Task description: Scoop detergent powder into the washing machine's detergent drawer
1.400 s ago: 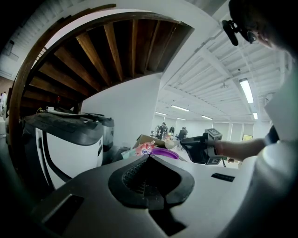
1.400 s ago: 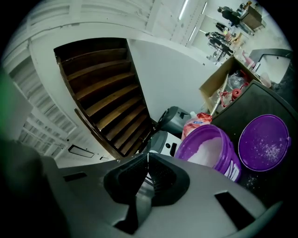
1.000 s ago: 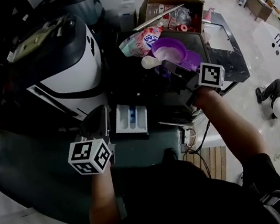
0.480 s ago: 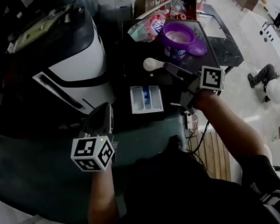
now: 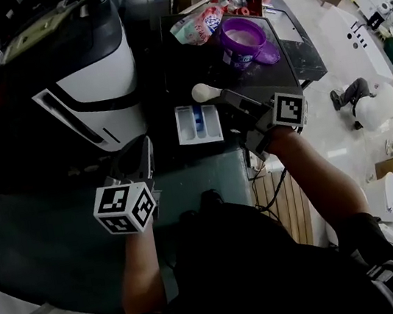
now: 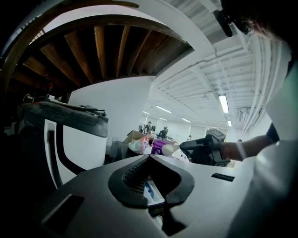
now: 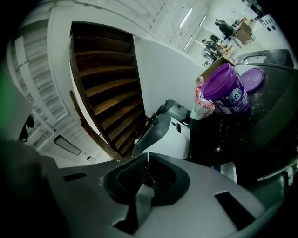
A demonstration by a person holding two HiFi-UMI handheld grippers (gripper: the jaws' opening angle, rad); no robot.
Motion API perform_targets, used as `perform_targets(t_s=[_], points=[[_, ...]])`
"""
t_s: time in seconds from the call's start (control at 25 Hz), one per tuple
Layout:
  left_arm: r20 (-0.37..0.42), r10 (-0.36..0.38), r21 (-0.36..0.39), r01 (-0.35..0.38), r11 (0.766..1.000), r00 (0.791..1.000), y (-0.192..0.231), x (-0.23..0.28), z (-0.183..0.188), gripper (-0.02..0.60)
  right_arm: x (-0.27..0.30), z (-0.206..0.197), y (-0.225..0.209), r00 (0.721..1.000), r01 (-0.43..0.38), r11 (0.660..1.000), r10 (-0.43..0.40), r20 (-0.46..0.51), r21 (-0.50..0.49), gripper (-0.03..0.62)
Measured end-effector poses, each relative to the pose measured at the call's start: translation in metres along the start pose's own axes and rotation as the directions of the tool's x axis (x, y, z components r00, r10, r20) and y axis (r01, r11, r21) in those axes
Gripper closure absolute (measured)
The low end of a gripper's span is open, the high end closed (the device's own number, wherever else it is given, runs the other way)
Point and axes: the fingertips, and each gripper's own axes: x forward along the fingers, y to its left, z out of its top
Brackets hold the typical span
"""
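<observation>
The purple tub's (image 5: 241,42) label is unreadable. The right tongs (image 5: 225,98), clamped on the white scoop (image 5: 202,92), have moved from the tub to beside the drawer (image 5: 185,126). The left tongs (image 5: 144,148) stay closed and empty.

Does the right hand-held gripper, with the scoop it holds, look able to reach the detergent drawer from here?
Probably yes. The right hand-held gripper holds the scoop just beside the open detergent drawer, with nothing between them; the left hand-held gripper is off to the side.
</observation>
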Motion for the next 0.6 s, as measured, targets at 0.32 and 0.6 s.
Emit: perform_targets(t_s=[0.32,0.6], points=[[-0.049,0.009,-0.021,-0.01,1.0,0.999,0.004,0.019,-0.023,0.574,0.017,-0.033,-0.026,0.998,-0.013,1.0,0.013,-0.057,0.008,0.576],[-0.075,0.015,-0.009,-0.016,1.0,0.997,-0.002,0.04,-0.023,0.574,0.029,-0.05,-0.058,0.994,0.008,1.0,-0.006,-0.108,0.017,0.576]])
